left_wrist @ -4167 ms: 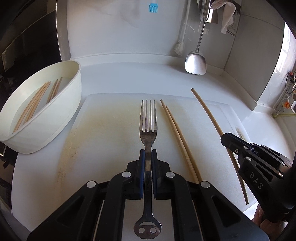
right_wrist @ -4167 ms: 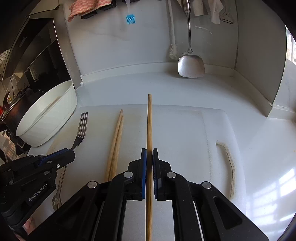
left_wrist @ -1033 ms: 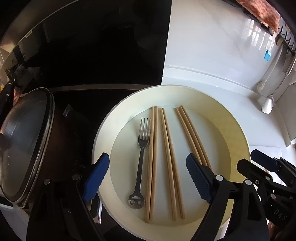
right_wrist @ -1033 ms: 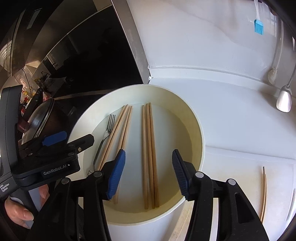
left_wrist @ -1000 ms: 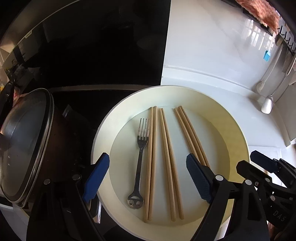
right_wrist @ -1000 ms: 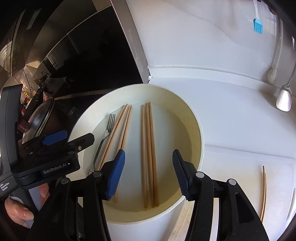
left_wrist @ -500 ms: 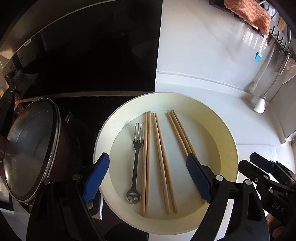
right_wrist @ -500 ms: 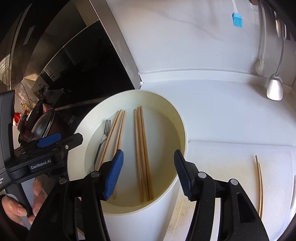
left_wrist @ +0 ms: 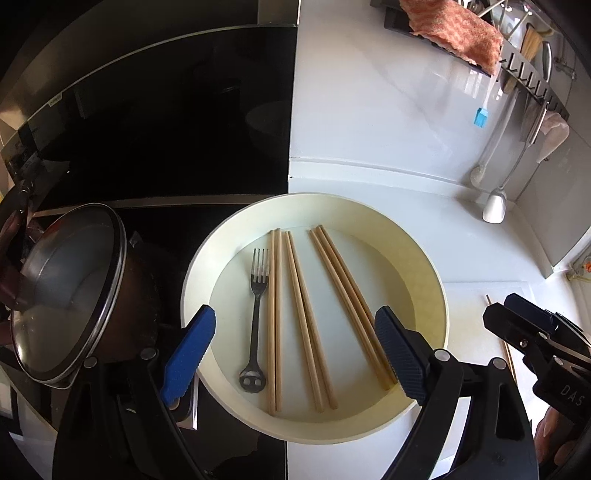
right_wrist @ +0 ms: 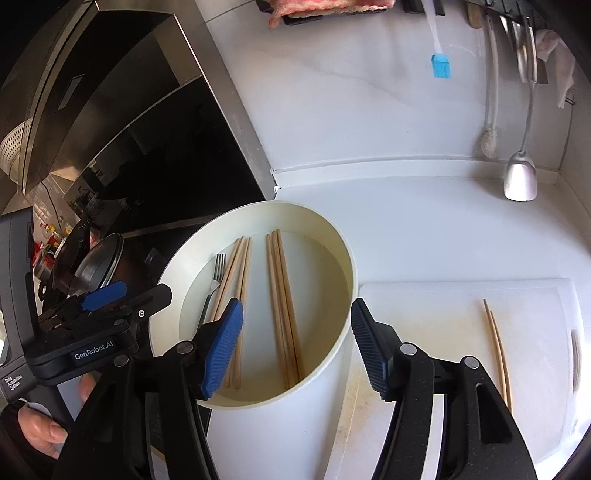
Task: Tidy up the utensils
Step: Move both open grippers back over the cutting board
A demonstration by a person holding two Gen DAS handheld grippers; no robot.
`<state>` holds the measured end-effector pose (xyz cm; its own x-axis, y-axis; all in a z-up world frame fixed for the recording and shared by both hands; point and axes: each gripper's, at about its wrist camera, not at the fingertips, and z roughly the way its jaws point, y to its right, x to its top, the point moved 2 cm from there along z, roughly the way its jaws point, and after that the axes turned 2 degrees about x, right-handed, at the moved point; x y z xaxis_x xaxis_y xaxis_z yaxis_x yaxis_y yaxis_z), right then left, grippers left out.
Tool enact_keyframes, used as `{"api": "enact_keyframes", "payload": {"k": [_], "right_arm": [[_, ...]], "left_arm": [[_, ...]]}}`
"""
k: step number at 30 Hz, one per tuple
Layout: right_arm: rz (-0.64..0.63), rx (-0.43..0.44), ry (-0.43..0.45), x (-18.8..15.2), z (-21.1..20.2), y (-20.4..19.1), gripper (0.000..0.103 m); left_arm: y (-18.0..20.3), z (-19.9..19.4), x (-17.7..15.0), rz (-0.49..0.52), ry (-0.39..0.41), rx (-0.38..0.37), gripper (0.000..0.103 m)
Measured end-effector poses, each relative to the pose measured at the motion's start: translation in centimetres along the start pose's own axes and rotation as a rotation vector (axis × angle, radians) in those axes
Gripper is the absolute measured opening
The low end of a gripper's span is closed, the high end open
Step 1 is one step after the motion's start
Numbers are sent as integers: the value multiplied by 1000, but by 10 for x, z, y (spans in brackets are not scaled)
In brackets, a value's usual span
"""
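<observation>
A white round bowl (left_wrist: 417,258) (right_wrist: 332,354) holds a metal fork (left_wrist: 256,317) (right_wrist: 216,273) and several wooden chopsticks (left_wrist: 332,295) (right_wrist: 282,306) lying flat. My left gripper (left_wrist: 295,350) hangs open and empty above the bowl's near side. My right gripper (right_wrist: 295,343) is open and empty above the bowl's right rim. Two more chopsticks (right_wrist: 496,347) lie on the white cutting board (right_wrist: 436,314) to the right; one end shows in the left wrist view (left_wrist: 489,297). Each gripper shows in the other's view: the right one (left_wrist: 535,332), the left one (right_wrist: 110,310).
A dark pot with a glass lid (left_wrist: 62,291) (right_wrist: 92,266) stands left of the bowl on the black cooktop. A metal spatula (right_wrist: 521,177), a brush and a blue silicone brush (right_wrist: 441,66) hang on the back wall. An orange cloth (left_wrist: 450,29) hangs on a rack.
Both grippers have risen and pulled back from the bowl, so it looks smaller. Earlier they held a fork and a chopstick at the board; those now lie in the bowl.
</observation>
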<state>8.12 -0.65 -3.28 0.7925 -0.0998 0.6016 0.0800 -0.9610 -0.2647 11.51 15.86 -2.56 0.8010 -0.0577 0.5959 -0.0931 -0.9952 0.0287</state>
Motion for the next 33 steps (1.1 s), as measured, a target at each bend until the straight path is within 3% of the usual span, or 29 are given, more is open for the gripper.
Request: {"api": "enact_keyframes", "payload": {"k": [8,16,26,33], "right_arm": [[143,-97,39,-42,-36,60,62],[211,-184,73,-74,-82,146,62],[152,-142,25,-98,-116,242,62],[58,-102,-43,-106,-104,259,62]], "left_arm": [[37,-1,-13,60,0,-31,86],[107,-10,-32,76,24,-56,86],[189,-14,-77,-40,-32,0,87],[214,-18,-104,-109,-60,44,92]]}}
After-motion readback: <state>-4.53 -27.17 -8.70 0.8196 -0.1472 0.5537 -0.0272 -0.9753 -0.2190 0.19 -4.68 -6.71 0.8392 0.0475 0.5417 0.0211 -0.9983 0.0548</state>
